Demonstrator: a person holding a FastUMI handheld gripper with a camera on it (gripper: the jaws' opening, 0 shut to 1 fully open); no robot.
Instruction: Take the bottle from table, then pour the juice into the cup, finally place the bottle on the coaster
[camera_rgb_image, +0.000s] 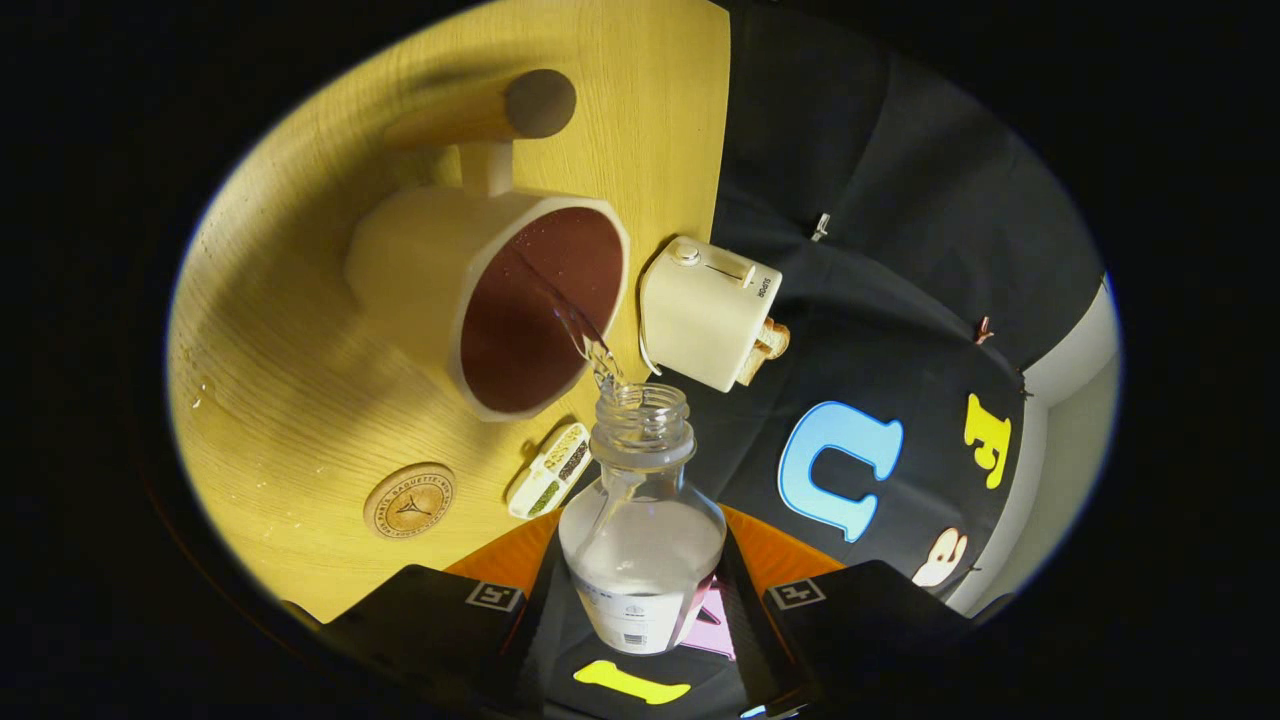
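1. Between the fingers of the gripper (640, 600) the bottle (642, 530) is held, the jaws closed on its lower body, and it is tipped toward the cup (500, 300).
2. A thin clear stream is seen running from the open neck over the cup's near rim; the tilt should be kept gentle so that nothing is spilled on the table (280, 380).
3. The bottle is clear and uncapped, with liquid left inside.
4. The coaster (408, 500) lies near the cup, unoccupied.
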